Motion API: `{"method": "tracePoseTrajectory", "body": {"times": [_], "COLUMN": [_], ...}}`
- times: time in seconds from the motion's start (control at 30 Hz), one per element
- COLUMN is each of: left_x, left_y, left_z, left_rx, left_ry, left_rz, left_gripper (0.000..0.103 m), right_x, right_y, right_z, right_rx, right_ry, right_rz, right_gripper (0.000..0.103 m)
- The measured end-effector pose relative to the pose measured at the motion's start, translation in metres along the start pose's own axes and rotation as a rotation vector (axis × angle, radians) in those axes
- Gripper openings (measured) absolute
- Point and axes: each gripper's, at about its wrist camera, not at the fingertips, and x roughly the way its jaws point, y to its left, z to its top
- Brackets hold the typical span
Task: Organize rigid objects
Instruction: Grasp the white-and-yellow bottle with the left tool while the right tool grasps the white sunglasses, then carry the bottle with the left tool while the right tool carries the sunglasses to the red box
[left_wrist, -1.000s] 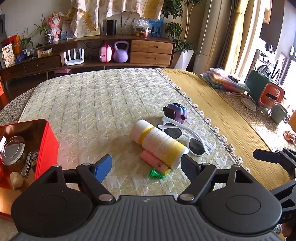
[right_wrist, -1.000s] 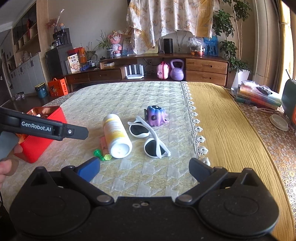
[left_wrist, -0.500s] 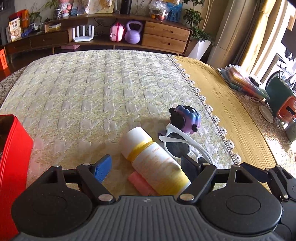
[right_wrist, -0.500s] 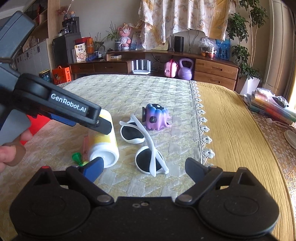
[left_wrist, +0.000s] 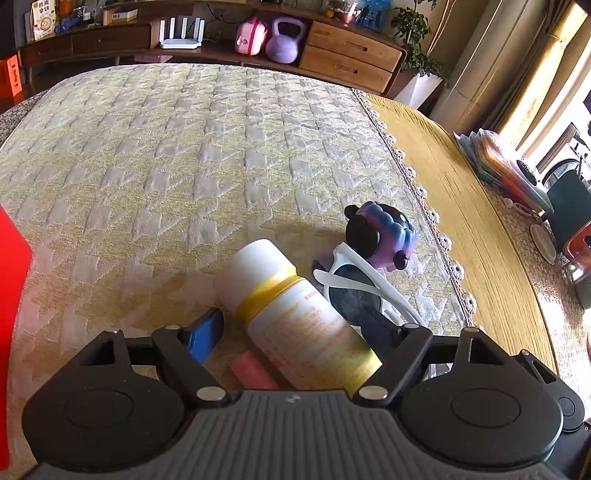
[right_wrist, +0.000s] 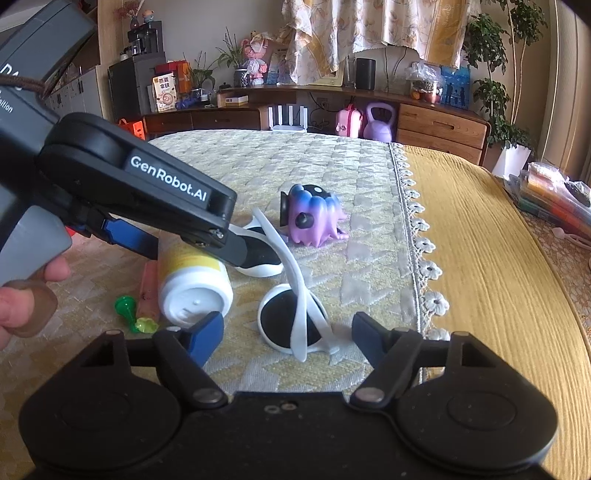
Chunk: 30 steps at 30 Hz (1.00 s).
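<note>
A white bottle with a yellow band (left_wrist: 295, 314) lies on the quilted cloth. My left gripper (left_wrist: 293, 334) straddles it, jaws open, with a small gap showing at the blue pad (left_wrist: 205, 336). The right wrist view shows that left gripper (right_wrist: 203, 254) over the bottle (right_wrist: 195, 291). White sunglasses (right_wrist: 295, 317) lie between the fingers of my right gripper (right_wrist: 288, 336). Its jaws are closing and the pads stand clear of the frame. A purple octopus toy (right_wrist: 314, 218) sits behind the sunglasses. A pink stick (right_wrist: 147, 284) and a green toy (right_wrist: 127, 308) lie left of the bottle.
A red box (left_wrist: 11, 295) stands at the left edge. The yellow cloth (right_wrist: 498, 277) covers the table's right side, with a stack of folders (right_wrist: 554, 199) beyond it. A person's hand (right_wrist: 22, 295) holds the left gripper. A sideboard with a purple kettlebell (right_wrist: 378, 123) stands behind.
The left gripper came down and forward until its fingers stood on either side of the bottle. The right gripper sank toward the sunglasses and its jaws narrowed.
</note>
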Motion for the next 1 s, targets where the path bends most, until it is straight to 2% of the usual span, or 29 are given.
{"method": "tracePoseTrajectory", "body": {"times": [0.17,0.3,0.37,0.43,0.5,0.7,1.0], "left_x": [0.002,0.001,0.0,-0.001,-0.002,-0.007,-0.025], "left_y": [-0.002,0.002,0.004,0.007,0.009,0.016,0.03], "left_z": [0.001,0.003,0.004,0.005,0.004,0.004,0.002], "left_rx": [0.01,0.008,0.006,0.003,-0.004,-0.01,-0.016], "left_ry": [-0.006,-0.012,-0.017,-0.018,-0.024,-0.031,-0.052], "left_rz": [-0.001,-0.014,-0.024,-0.027,-0.03,-0.027,-0.035], "left_gripper": [0.08,0.075,0.067,0.066,0.064,0.052,0.049], "right_x": [0.004,0.004,0.004,0.002,0.002,-0.002,-0.024], "right_y": [-0.001,0.003,0.007,0.009,0.01,0.02,0.04], "right_z": [0.0,0.0,-0.001,-0.001,-0.001,0.0,-0.001], "right_rx": [-0.011,-0.037,-0.058,-0.062,-0.063,-0.044,-0.009], "right_ry": [-0.02,-0.029,-0.03,-0.035,-0.038,-0.039,-0.077], "right_rz": [0.035,0.063,0.053,0.065,0.055,0.018,-0.013], "right_gripper": [0.076,0.07,0.065,0.05,0.042,0.041,0.041]}}
